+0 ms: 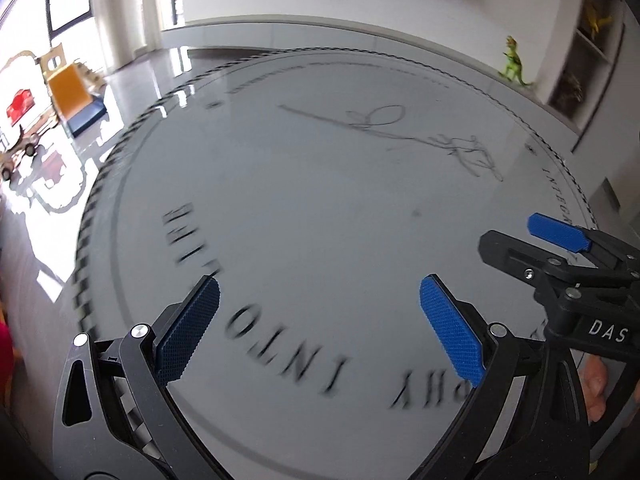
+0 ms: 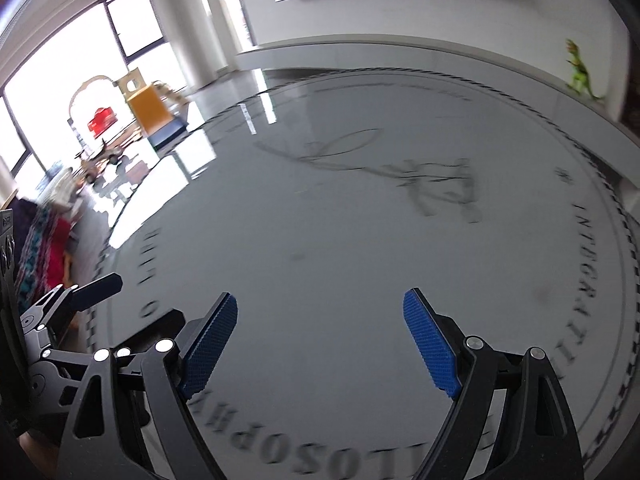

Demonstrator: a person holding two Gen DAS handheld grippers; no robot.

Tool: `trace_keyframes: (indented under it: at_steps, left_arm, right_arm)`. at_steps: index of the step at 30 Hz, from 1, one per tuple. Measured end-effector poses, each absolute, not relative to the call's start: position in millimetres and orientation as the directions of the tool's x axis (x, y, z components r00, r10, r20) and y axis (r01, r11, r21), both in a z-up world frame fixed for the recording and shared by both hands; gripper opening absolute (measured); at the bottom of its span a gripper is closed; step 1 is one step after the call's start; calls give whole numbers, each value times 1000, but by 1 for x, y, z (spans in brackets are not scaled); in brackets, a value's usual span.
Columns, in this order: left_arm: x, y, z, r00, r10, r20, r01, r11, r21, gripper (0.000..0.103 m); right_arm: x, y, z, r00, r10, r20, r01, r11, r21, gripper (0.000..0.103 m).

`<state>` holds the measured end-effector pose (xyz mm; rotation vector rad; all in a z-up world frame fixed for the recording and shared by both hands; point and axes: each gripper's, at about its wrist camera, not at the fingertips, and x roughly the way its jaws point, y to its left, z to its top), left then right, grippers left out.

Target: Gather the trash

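Note:
No trash shows in either view. My left gripper [image 1: 320, 304] is open and empty above a round grey glossy table [image 1: 304, 200] printed with dark letters and a thin drawing. My right gripper [image 2: 320, 320] is open and empty above the same table [image 2: 340, 240]. In the left wrist view the right gripper [image 1: 532, 236] comes in from the right edge with its blue pads apart. In the right wrist view the left gripper [image 2: 86, 296] shows at the lower left. Both views are blurred by motion.
A green toy dinosaur [image 1: 514, 62] stands on a white ledge beyond the table, also in the right wrist view [image 2: 580, 72]. Toys, an orange and blue box [image 1: 74, 96] and a red toy car [image 2: 100, 120] lie on the floor by the bright windows at the left. Shelves [image 1: 592, 48] stand at the right.

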<state>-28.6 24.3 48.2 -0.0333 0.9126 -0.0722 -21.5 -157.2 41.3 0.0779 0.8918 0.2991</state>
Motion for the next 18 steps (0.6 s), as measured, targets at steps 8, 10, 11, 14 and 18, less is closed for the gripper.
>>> trace_keyframes:
  at_steps: [8,10,11,14,18]
  left_arm:
    - [-2,12,36,591,-86,-802,58,996,-64,97]
    - [5,9,34,589,-81,-804,55,997,-60,97]
    - [6,9,33,589,-80,-804,54,997,-60,97]
    - [14,11,27,580,-77,-811,41,997,-65,97]
    - [19,10,21,573,-80,-816,28,997,-77,97]
  right_arm:
    - [-6,-198,28,598,230,-768,-139,973,183,85]
    - [-2,-201,25,599,221,-769,-130,975,179,85]
    - [-1,-203,23,599,216,-771,-124,976,176,85]
    - [1,-204,20,597,203,-776,-112,979,170,85]
    - [9,-208,13,587,190,-787,-99,982,163,85]
